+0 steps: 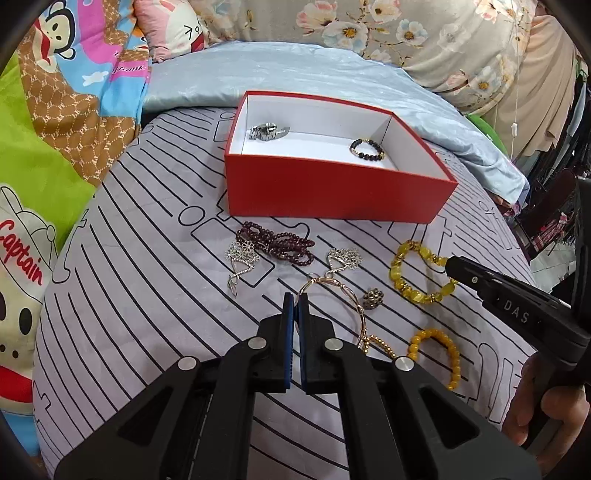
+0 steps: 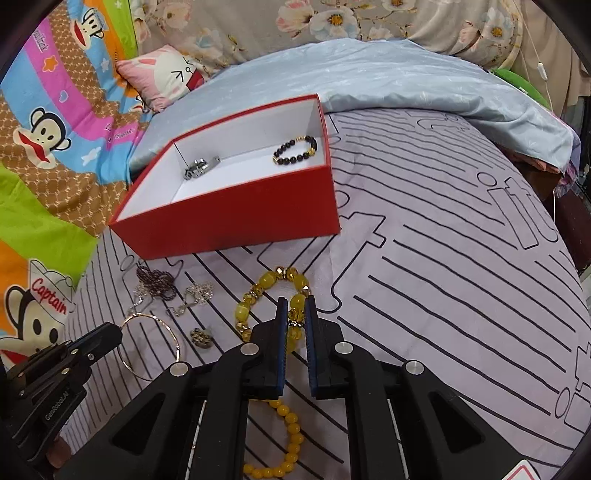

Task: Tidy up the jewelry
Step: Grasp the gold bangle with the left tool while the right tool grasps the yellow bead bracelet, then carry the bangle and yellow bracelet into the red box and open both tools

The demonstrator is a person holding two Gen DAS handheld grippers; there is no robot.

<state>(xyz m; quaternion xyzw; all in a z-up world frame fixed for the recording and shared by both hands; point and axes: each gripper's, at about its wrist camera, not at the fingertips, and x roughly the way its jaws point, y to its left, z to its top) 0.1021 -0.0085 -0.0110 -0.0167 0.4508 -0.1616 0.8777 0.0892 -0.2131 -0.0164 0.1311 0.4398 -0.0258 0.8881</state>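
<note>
A red box (image 1: 332, 192) (image 2: 236, 218) with a white inside holds a silver watch (image 1: 266, 131) (image 2: 201, 168) and a black bead bracelet (image 1: 366, 148) (image 2: 295, 149). In front lie a dark red bead strand (image 1: 280, 245), two silver flower pieces (image 1: 240, 258) (image 1: 341, 258), a gold bangle (image 1: 341, 299) (image 2: 151, 343), a small brooch (image 1: 372, 298), a yellow stone bracelet (image 1: 413, 273) (image 2: 266, 299) and a yellow bead bracelet (image 1: 439, 354) (image 2: 284, 443). My left gripper (image 1: 296, 299) is shut on the bangle's rim. My right gripper (image 2: 295, 302) has its jaws closed around the yellow stone bracelet.
The jewelry lies on a lilac striped bedsheet (image 1: 147, 295) (image 2: 461, 277). A pale blue quilt (image 1: 295, 74) lies behind the box. A cartoon monkey blanket (image 1: 55, 110) lies at the left, floral bedding (image 1: 406, 33) at the back.
</note>
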